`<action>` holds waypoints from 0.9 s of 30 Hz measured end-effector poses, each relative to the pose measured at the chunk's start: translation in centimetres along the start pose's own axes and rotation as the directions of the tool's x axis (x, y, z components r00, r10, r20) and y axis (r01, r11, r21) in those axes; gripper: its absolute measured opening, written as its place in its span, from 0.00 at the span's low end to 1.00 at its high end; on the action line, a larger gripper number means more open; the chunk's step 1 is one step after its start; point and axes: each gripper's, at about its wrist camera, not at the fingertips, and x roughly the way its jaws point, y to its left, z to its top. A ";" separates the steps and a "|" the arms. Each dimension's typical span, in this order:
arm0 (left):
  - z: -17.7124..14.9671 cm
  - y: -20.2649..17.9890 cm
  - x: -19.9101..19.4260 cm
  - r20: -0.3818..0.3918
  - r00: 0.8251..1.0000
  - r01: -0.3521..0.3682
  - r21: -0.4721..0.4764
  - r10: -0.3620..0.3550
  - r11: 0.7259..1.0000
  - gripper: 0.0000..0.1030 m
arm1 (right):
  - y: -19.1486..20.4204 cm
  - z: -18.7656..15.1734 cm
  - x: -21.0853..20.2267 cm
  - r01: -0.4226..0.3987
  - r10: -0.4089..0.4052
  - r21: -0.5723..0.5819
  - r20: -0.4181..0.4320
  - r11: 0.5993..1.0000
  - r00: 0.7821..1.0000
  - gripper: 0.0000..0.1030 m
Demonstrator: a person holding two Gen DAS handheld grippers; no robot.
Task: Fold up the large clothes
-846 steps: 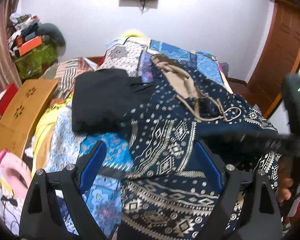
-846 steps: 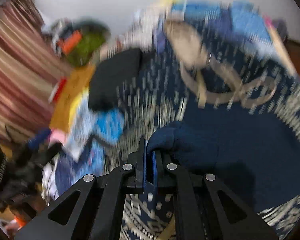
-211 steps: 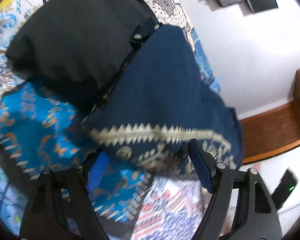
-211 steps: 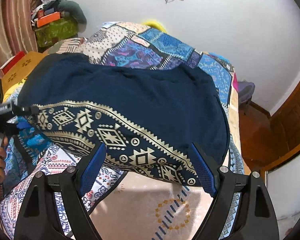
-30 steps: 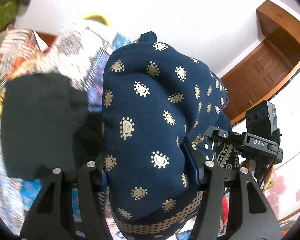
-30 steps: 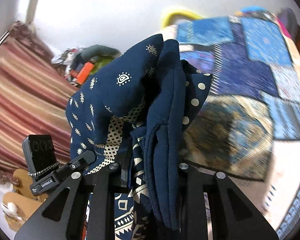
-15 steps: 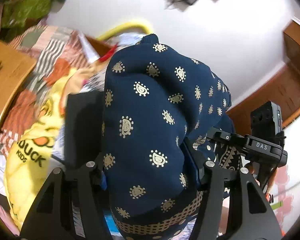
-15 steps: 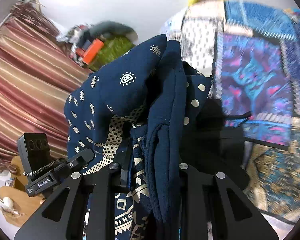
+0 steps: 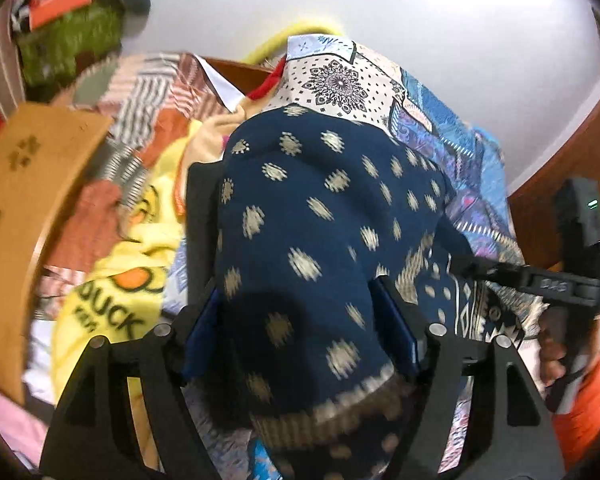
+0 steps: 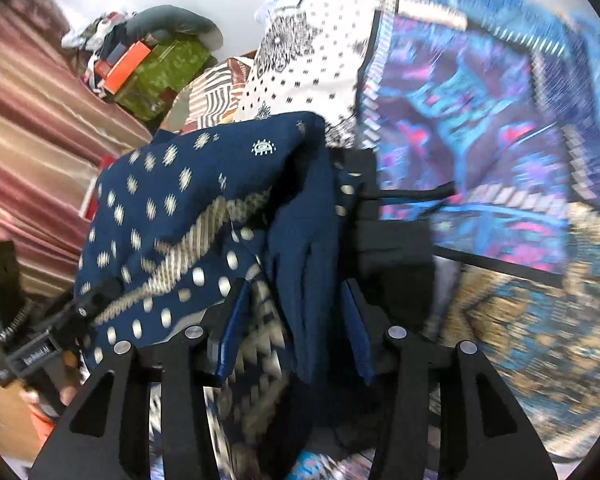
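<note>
A folded navy garment with gold patterns [image 9: 312, 232] fills the middle of the left wrist view and shows in the right wrist view [image 10: 188, 216]. It rests on a folded black garment [image 9: 198, 216] on the bed. My left gripper [image 9: 300, 320] has its jaws spread, with the navy bundle lying between the blue pads. My right gripper [image 10: 296, 320] also has its jaws apart around the bundle's folded edge. The right gripper's body [image 9: 572, 280] shows at the right of the left wrist view.
A patchwork bedspread [image 10: 500, 128] covers the bed. A yellow duck blanket [image 9: 112, 292] and striped cloth [image 9: 148, 96] lie at the left. A wooden board [image 9: 16, 184] stands at the far left. Green bags [image 10: 160, 68] sit by the striped curtain [image 10: 28, 128].
Both grippers' jaws have widened and the navy bundle has dropped from raised in the air onto the black garment. Both cameras have tilted down toward the bed.
</note>
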 end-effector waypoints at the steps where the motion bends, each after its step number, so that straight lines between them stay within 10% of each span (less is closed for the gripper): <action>1: -0.3 0.1 0.1 0.008 1.000 -0.012 0.003 0.012 1.000 0.73 | 0.1 -0.4 -0.7 0.020 -0.020 -0.011 0.004 1.000 1.000 0.45; 11: -8.1 -1.9 -4.1 -0.029 0.988 -0.149 0.053 0.150 0.987 0.77 | 0.2 -5.6 -5.4 0.085 -0.084 0.006 -0.005 0.996 0.996 0.48; 17: -10.5 -4.9 -11.3 0.098 0.985 -0.152 0.077 0.144 0.985 0.77 | 2.7 -7.3 -12.9 0.085 -0.079 -0.032 0.145 0.996 0.986 0.48; 21: -10.7 -7.8 -18.1 0.249 0.962 -0.130 0.071 0.109 0.989 0.77 | 6.0 -9.8 -20.2 0.096 -0.054 -0.107 0.342 0.990 0.938 0.48; 27: -12.9 -12.4 -29.6 0.515 0.857 -0.076 0.120 0.003 0.990 0.77 | 11.3 -16.0 -29.4 0.115 0.054 -0.239 0.603 0.964 0.796 0.63</action>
